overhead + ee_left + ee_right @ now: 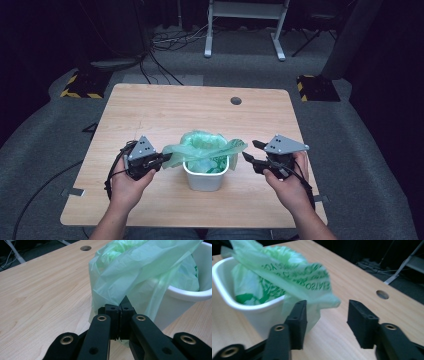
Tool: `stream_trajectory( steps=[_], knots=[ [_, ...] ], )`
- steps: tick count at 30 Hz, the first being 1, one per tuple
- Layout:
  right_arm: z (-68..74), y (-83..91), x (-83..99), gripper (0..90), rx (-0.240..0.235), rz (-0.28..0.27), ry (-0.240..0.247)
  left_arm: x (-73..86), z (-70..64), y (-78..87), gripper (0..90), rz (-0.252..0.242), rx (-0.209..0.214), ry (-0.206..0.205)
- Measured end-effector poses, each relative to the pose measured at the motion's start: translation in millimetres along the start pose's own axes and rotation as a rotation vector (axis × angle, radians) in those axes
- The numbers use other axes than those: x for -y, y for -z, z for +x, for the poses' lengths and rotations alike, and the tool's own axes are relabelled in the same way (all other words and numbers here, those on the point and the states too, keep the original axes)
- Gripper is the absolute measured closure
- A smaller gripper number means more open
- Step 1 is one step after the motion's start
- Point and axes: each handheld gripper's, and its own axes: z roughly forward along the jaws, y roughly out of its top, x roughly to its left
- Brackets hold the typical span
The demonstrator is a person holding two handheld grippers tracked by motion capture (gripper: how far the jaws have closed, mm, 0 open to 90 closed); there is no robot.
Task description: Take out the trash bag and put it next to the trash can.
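On the bench (150, 110) stands my white bin (202, 179) with the green bag (202, 147) half in. My left gripper (159, 161) pinches one bag edge; my right gripper (248, 151) waits wide apart, so its edge is left to grab

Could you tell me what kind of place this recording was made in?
Probably a lab or recording studio: a lone wooden table on grey carpet, loose cables on the floor, and hazard-striped blocks beside it.
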Motion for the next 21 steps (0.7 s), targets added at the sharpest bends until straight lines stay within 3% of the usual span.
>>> stream_trajectory(
  steps=[5,6,8,11,17,21],
  knots=[
    [10.5,-8.8,11.1,59.8,-0.069,0.052,-0.020,-1.0,-0.9,1.1,85.2,-0.007,-0.004,0.001],
    [13.2,-13.6,14.3,60.4,-0.078,0.068,-0.017,-1.3,-0.9,0.9,80.9,-0.018,-0.012,-0.001],
    [18.0,-24.2,21.0,62.4,-0.110,0.089,-0.022,-1.5,-1.5,-0.2,63.8,-0.039,-0.027,0.014],
    [20.8,-38.7,27.3,61.5,-0.118,0.108,-0.032,-1.2,-1.8,-1.7,55.0,-0.042,-0.025,0.028],
    [10.4,-67.7,33.1,47.3,-0.067,0.098,-0.098,-0.6,-2.2,-6.6,48.6,-0.034,-0.014,0.035],
    [-1.9,-79.3,27.2,39.2,-0.014,0.047,-0.154,-1.5,-3.6,-10.0,48.4,-0.026,-0.003,0.038]
  ],
)
